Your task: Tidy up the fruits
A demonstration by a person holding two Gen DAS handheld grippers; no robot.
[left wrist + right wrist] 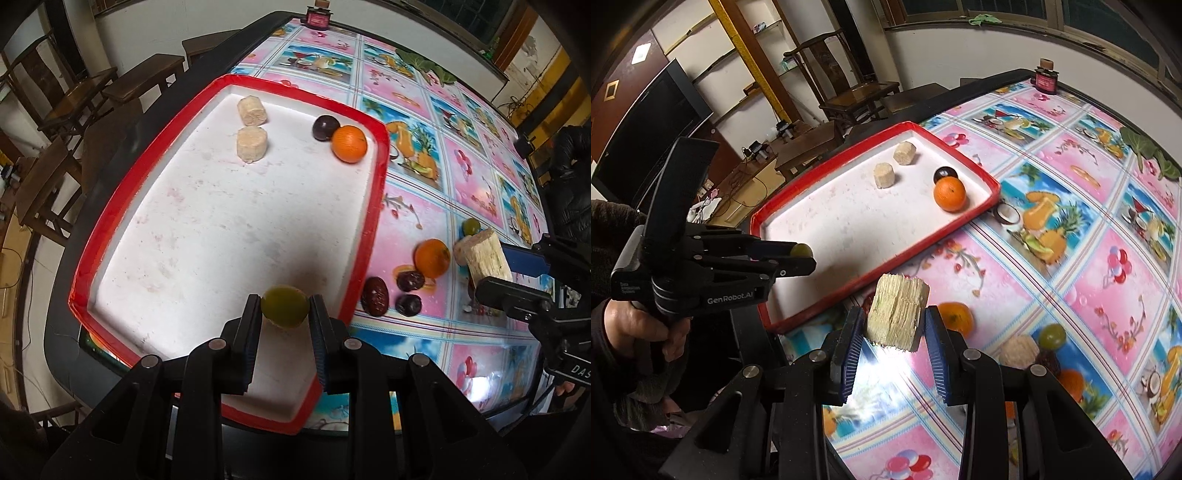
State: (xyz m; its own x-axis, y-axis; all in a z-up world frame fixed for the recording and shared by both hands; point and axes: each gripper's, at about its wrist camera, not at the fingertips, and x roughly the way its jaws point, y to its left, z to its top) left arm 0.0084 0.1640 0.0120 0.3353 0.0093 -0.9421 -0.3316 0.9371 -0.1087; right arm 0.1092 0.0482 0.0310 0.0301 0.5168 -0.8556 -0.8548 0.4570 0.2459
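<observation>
My left gripper (pixel 285 301) is shut on a green grape (pixel 285 307) and hangs over the near end of the red-rimmed white tray (pixel 376 206). My right gripper (pixel 894 314) is shut on a pale sugarcane chunk (pixel 897 317), held above the table just right of the tray (pixel 960 221). Inside the tray lie two sugarcane pieces (pixel 252 144), a dark plum (pixel 325 127) and an orange (pixel 349 144). On the cloth beside the tray lie an orange (pixel 432 257), a green grape (pixel 471 226), red dates (pixel 375 296) and dark plums (pixel 408 304).
The table wears a pink and blue fruit-print cloth (pixel 1089 258). A small dark jar (pixel 1046 79) stands at its far edge. Wooden chairs (pixel 846 92) and a black screen (pixel 646 129) are beyond the table. A hand (pixel 646 325) holds the left gripper (pixel 803 258).
</observation>
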